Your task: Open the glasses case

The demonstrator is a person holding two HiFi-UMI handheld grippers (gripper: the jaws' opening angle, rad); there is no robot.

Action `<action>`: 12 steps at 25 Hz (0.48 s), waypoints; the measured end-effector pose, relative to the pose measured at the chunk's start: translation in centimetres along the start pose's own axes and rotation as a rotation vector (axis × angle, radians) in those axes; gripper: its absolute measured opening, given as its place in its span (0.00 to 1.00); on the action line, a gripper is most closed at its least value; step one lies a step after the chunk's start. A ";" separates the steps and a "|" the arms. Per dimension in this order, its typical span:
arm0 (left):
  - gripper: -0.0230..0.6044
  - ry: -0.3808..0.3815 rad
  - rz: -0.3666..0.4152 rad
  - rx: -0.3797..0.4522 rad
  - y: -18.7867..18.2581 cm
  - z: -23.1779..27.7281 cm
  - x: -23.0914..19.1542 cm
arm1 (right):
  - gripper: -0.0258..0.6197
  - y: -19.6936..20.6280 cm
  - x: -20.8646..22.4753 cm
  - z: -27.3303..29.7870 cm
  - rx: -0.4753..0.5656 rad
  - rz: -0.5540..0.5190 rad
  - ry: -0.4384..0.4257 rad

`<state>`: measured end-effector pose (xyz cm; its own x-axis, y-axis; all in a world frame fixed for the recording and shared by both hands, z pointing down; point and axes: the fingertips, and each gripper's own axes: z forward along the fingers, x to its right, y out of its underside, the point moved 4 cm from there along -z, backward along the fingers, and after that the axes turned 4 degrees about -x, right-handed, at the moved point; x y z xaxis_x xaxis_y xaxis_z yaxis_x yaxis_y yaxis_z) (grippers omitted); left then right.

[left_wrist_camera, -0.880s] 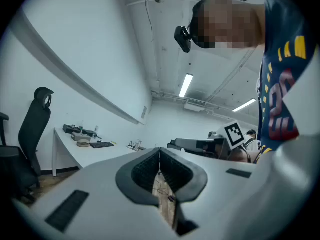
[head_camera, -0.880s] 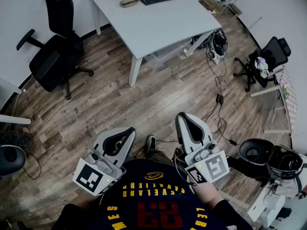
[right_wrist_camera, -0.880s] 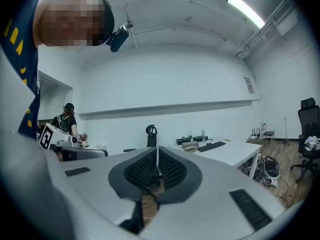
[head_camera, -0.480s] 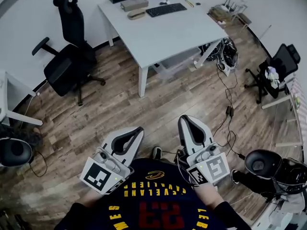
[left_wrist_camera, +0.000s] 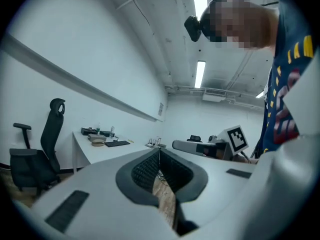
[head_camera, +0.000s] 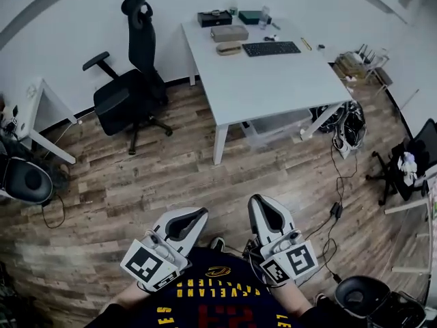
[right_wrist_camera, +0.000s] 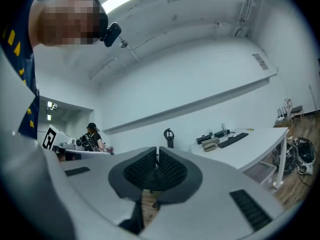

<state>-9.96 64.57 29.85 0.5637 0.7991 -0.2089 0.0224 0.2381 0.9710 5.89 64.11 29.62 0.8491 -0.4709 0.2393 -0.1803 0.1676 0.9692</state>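
The glasses case (head_camera: 229,48), a tan oval shell, lies at the far end of the white table (head_camera: 280,84), next to a tan box (head_camera: 229,33). It is small and distant in the left gripper view (left_wrist_camera: 97,143) and in the right gripper view (right_wrist_camera: 212,146). My left gripper (head_camera: 199,213) and right gripper (head_camera: 260,201) are held close to my body above the wooden floor, well short of the table. Both point level toward it. Each has its jaws shut with nothing between them, as seen on the left gripper (left_wrist_camera: 159,152) and the right gripper (right_wrist_camera: 157,152).
A black keyboard (head_camera: 271,48) and dark boxes (head_camera: 214,18) share the table's far end. A black office chair (head_camera: 128,96) stands left of the table, and a clear bin (head_camera: 276,125) sits under it. Cables (head_camera: 336,209) trail on the floor at the right. A person stands in the distance (right_wrist_camera: 93,136).
The head view has tilted up: the table and chair sit lower and further right in the picture, and more of the far wall shows. Both grippers stay shut near my body.
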 end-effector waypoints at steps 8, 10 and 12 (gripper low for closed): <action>0.06 -0.104 -0.026 -0.009 0.2 2.0 -1.4 | 0.08 1.1 1.5 2.8 -0.052 0.051 -0.144; 0.06 -0.100 -0.029 -0.012 0.2 2.9 -2.3 | 0.08 1.2 2.0 4.0 -0.062 0.056 -0.156; 0.06 -0.088 -0.039 -0.012 0.1 4.2 -3.7 | 0.08 1.1 2.8 5.2 -0.067 0.048 -0.157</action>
<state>-8.55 59.37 31.22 0.6332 0.7374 -0.2352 0.0363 0.2752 0.9607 5.45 58.44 31.61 0.7514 -0.5894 0.2967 -0.1813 0.2479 0.9517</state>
